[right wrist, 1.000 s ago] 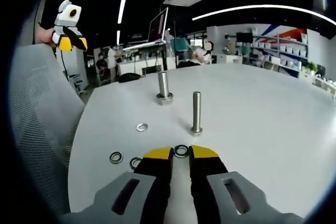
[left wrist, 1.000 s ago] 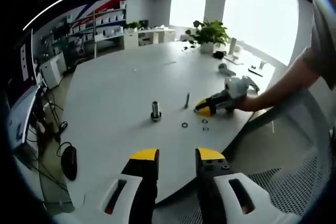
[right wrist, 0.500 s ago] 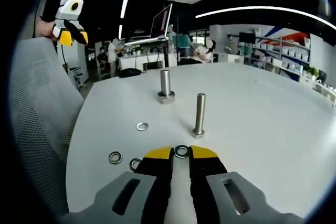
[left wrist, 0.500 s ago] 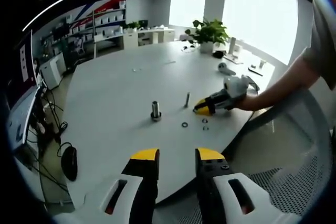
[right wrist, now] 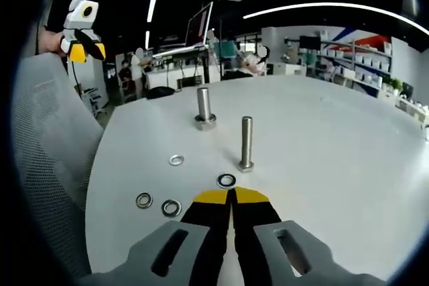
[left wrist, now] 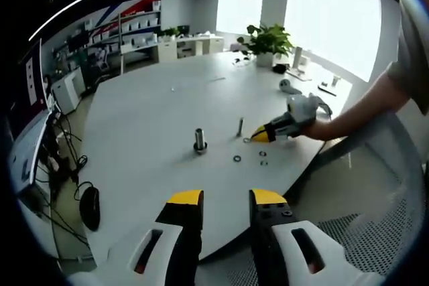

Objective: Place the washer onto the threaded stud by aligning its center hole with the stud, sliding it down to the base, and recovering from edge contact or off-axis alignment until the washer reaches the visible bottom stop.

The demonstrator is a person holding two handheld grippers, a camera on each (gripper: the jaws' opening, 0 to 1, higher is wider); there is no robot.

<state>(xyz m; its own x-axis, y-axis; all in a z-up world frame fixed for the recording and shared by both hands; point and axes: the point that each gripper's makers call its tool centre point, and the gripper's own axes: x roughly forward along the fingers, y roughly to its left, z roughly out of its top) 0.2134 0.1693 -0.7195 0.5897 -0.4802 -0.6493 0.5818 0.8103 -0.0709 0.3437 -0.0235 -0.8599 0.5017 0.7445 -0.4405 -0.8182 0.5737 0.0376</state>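
Right claw (right wrist: 231,195) pressed together at frame bottom, washer (right wrist: 226,180) flat on table (right wrist: 322,145) just beyond, stud (right wrist: 246,142) upright above, left claw (left wrist: 226,199) spread.

A: Where does the left gripper view look from?

B: From off the worktop (left wrist: 147,118) edge, well back and high, facing across it toward the windows, with the threaded stud (left wrist: 240,127) far off.

A: And the right gripper view?

B: Low and close over the worktop (right wrist: 348,138), facing the stud (right wrist: 246,143) and the bolt (right wrist: 204,108) behind it. Both views share stud, bolt and loose washers, seen from roughly opposite sides.
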